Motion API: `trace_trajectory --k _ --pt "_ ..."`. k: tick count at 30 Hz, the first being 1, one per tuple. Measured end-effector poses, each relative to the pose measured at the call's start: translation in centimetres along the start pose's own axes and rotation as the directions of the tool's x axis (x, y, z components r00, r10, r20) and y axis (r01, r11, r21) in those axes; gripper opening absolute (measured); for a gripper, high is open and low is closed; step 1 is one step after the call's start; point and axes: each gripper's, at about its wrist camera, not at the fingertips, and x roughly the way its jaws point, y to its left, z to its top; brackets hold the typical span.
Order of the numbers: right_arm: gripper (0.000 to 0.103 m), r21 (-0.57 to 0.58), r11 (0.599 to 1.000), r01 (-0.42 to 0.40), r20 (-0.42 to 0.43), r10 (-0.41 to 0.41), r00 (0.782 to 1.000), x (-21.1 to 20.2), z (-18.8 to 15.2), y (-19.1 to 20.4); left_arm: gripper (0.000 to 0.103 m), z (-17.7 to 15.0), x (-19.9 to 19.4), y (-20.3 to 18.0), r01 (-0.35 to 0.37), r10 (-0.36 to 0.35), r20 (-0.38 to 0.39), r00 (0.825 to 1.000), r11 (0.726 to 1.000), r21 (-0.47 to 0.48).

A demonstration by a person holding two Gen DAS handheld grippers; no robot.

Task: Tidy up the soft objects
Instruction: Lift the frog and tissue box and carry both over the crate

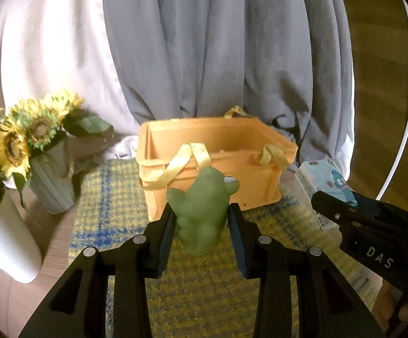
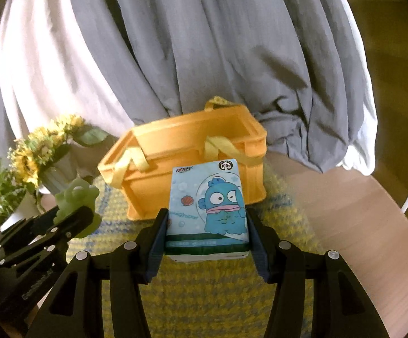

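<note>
Grey and white curtains [image 1: 204, 56] are hung behind the worktop [image 2: 345, 211]. A yellow-blue mat [image 1: 113, 197] is spread on it, and an orange crate [image 1: 218, 152] with yellow straps is stood on the mat. A tissue pack [image 2: 208, 205] is clamped upright in the right gripper [image 2: 206, 225], near the crate's front. A green frog toy [image 1: 201, 211] is pinched in the left gripper [image 1: 201, 225], before the crate. Sunflowers [image 1: 26, 135] are seen at left in 2 vases.

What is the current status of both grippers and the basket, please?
Left gripper shut on green frog toy. Right gripper shut on tissue pack. Orange basket open ahead on mat; path unobstructed.
</note>
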Motion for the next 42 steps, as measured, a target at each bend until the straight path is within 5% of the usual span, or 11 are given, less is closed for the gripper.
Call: trace_trajectory --k 21,33,42 --pt "0.054 -0.061 0.997 -0.046 0.2 0.058 0.978 -5.2 4.6 -0.1 0.037 4.4 -5.5 -2.0 -0.051 0.046 0.235 0.971 0.999 0.016" --pt "0.054 -0.082 0.995 -0.054 0.239 0.072 0.968 -3.7 7.3 0.4 0.037 7.6 -4.5 -0.9 -0.062 0.054 0.31 0.949 0.998 0.018" --pt "0.054 -0.112 0.992 -0.055 0.264 0.083 0.961 -1.0 10.3 0.8 0.037 10.0 -1.6 0.1 -0.076 0.071 0.308 0.949 0.997 0.003"
